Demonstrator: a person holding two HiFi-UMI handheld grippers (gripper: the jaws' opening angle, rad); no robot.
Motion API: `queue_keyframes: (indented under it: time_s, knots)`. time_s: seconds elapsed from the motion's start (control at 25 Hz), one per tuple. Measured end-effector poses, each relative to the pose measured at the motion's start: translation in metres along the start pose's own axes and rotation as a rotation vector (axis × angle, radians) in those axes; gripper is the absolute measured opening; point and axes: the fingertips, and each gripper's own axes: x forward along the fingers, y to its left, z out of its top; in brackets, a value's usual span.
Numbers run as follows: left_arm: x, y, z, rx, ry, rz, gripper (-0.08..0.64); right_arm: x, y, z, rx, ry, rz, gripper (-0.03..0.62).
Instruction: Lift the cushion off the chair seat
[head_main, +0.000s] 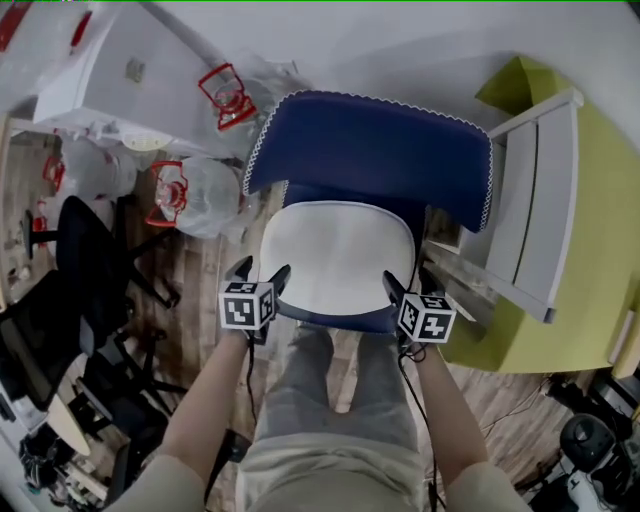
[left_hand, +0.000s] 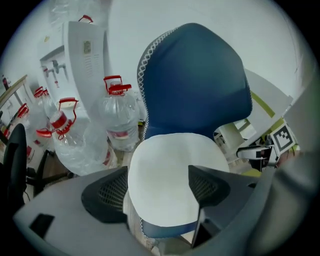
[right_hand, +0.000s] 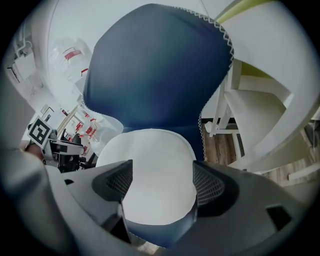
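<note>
A white cushion (head_main: 338, 258) lies on the seat of a blue chair (head_main: 370, 150) with a tall blue backrest. My left gripper (head_main: 260, 272) hangs at the cushion's front left edge, and the cushion (left_hand: 170, 175) shows between its wide-apart jaws, which do not touch it. My right gripper (head_main: 410, 282) is at the front right edge, open too, with the cushion (right_hand: 150, 175) framed between its fingers (right_hand: 210, 185). Neither gripper holds anything. The blue seat rim (left_hand: 167, 231) shows below the cushion's front edge.
Large clear water bottles (head_main: 205, 195) with red caps stand left of the chair by a white appliance (head_main: 110, 70). Black office chairs (head_main: 90, 270) crowd the left. A white slatted frame (head_main: 535, 210) and a yellow-green surface (head_main: 590, 250) are close on the right. The person's legs (head_main: 335, 390) stand before the seat.
</note>
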Motion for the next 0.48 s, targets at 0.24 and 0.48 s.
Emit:
queue_keyframes:
  time_s: [0.24,0.48]
  knots:
    - [0.045,0.015,-0.029,-0.071,0.048,0.013,0.393,0.044,-0.017,-0.035,0.045,0.043,-0.028,0.376]
    - [0.082,0.019,-0.059,-0.172,0.106,-0.031,0.393,0.076,-0.043,-0.058,0.065,0.079,-0.087,0.391]
